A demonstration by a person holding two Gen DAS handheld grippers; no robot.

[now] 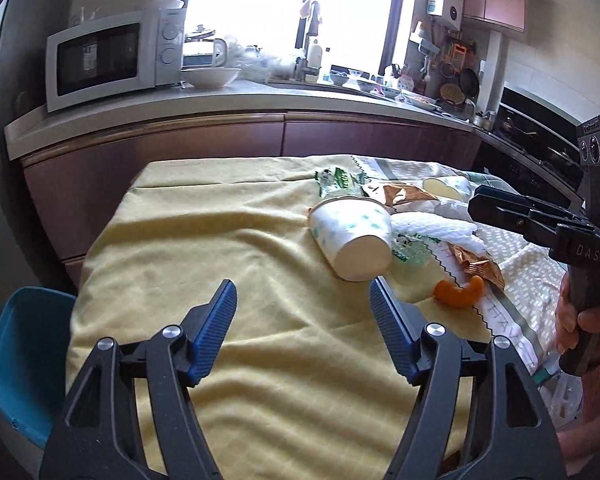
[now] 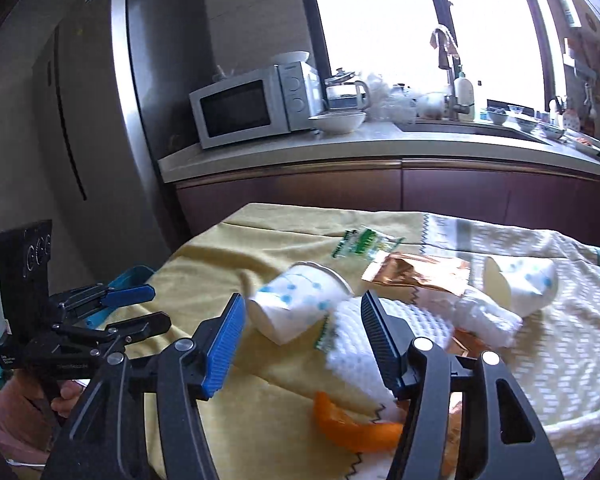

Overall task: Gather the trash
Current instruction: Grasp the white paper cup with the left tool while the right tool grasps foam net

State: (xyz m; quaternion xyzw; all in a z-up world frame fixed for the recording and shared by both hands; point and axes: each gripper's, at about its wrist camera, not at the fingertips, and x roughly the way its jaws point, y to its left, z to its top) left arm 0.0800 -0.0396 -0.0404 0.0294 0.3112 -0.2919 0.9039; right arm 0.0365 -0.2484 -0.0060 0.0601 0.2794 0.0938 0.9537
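Note:
Trash lies on a table under a yellow cloth point(image 1: 204, 240). A dotted paper cup point(image 1: 352, 236) lies on its side just beyond my left gripper point(image 1: 302, 284), which is open with nothing between its fingers. Behind the cup are a green wrapper point(image 1: 340, 182), a copper foil wrapper point(image 1: 400, 196), a white foam net point(image 1: 432, 228) and a second tipped cup point(image 1: 446, 188). An orange peel point(image 1: 458, 292) lies to the right. My right gripper point(image 2: 302, 300) is open and hovers in front of the same cup point(image 2: 296, 312) and the foam net point(image 2: 352, 344), above the orange peel point(image 2: 348, 428).
A kitchen counter point(image 1: 260, 100) with a microwave point(image 1: 112, 56), a white bowl point(image 1: 210, 76) and a sink runs behind the table. A blue chair point(image 1: 24, 360) stands at the table's left edge. A steel fridge point(image 2: 140, 120) is at far left. A patterned white cloth point(image 2: 560, 340) covers the table's right side.

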